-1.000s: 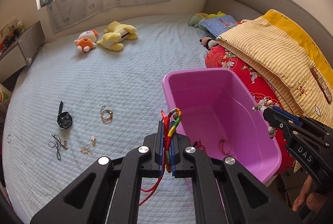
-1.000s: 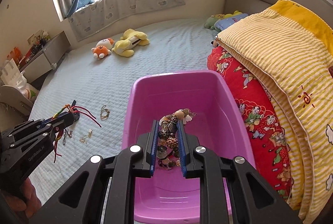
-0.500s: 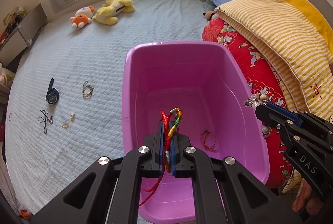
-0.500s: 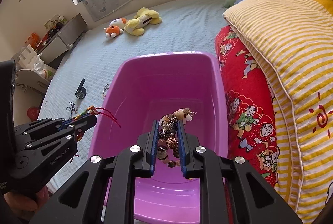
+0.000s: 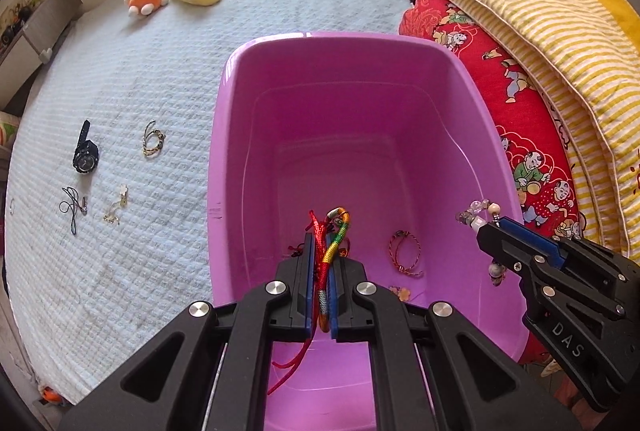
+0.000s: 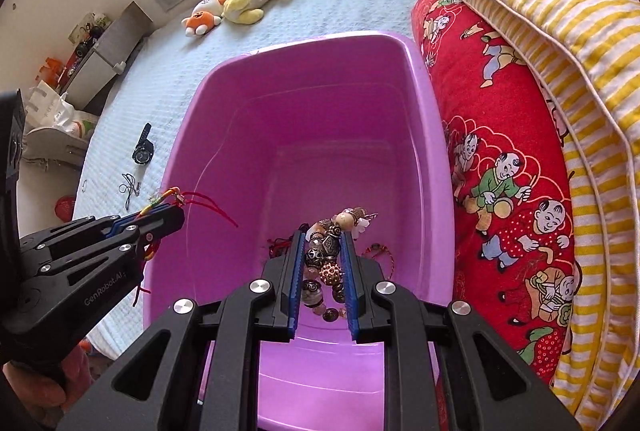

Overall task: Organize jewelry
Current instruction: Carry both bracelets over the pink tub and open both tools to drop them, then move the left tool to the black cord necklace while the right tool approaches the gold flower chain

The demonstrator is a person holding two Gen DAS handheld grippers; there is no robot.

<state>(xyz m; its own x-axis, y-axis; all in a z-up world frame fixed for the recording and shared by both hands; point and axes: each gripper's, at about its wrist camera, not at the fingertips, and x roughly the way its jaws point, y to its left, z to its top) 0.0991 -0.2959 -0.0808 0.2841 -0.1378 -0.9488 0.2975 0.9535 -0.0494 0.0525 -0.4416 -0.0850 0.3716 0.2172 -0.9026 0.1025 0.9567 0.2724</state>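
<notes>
left gripper (image 5: 320,251) clamped on woven cord bracelet (image 5: 335,231), over pink tub (image 5: 224,103) | right gripper (image 6: 320,243) clamped on beaded bracelet (image 6: 324,251), over same tub | risk: red tails snagging on pads at release; beads bouncing out | watch (image 5: 85,155), chains still on bedspread (image 5: 160,63)

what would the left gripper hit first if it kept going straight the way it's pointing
Probably the bare floor of the pink tub. The left gripper, shut on a braided cord bracelet, points down into it; the bracelets already inside seem slightly off to the side, though depth is unclear.
</notes>
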